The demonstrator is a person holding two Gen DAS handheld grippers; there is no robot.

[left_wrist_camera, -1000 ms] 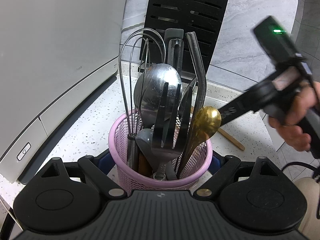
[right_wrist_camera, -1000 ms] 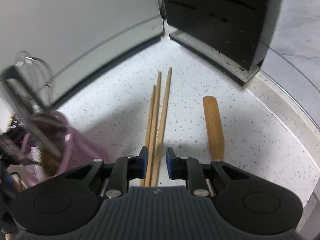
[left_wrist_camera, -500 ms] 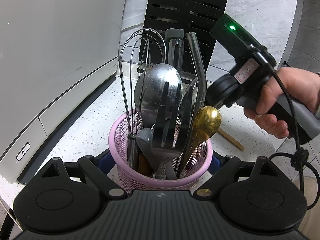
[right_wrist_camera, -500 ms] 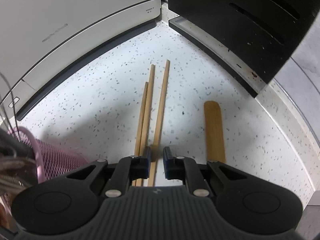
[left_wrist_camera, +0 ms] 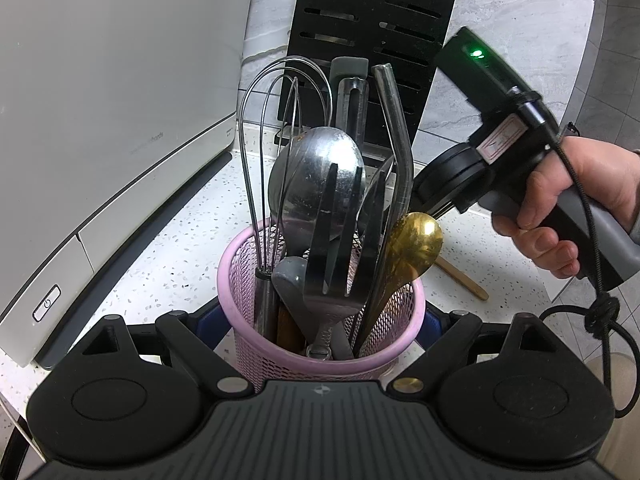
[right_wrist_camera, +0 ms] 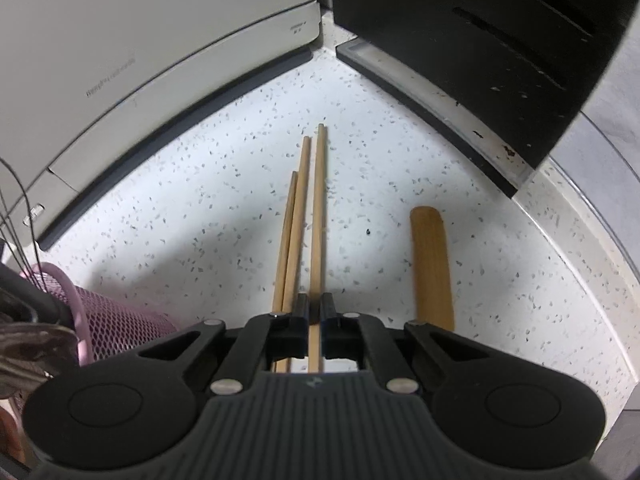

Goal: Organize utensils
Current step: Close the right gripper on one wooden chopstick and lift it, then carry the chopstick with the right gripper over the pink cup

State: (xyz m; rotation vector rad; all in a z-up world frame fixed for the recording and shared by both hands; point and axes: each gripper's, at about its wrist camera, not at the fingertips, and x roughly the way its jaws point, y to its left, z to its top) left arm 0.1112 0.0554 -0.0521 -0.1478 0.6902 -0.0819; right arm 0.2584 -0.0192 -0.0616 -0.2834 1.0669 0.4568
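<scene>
A pink mesh utensil holder (left_wrist_camera: 320, 360) stands packed with a whisk (left_wrist_camera: 276, 128), a steel ladle (left_wrist_camera: 312, 184), a black fork-like server and a gold spoon (left_wrist_camera: 416, 240). My left gripper (left_wrist_camera: 322, 316) is shut on its sides, blue pads against the mesh. Three wooden chopsticks lie on the speckled counter. My right gripper (right_wrist_camera: 315, 306) points steeply down; its jaws have just been closing and now pinch the rightmost chopstick (right_wrist_camera: 319, 208). The other two chopsticks (right_wrist_camera: 294, 232) run under its left finger. A flat wooden handle (right_wrist_camera: 431, 256) lies to the right.
A white appliance (left_wrist_camera: 100, 120) fills the left side and a black slotted knife block (left_wrist_camera: 372, 20) stands at the back. Both close in the counter corner (right_wrist_camera: 240, 184). A person's hand (left_wrist_camera: 560, 208) holds the right gripper beside the holder, its cable hanging below. The holder's edge (right_wrist_camera: 120, 316) shows at lower left.
The right gripper's jaws closed from a gap around the chopsticks onto the rightmost one, after sliding slightly forward over them. The right hand came into the left wrist view. The left gripper stayed still.
</scene>
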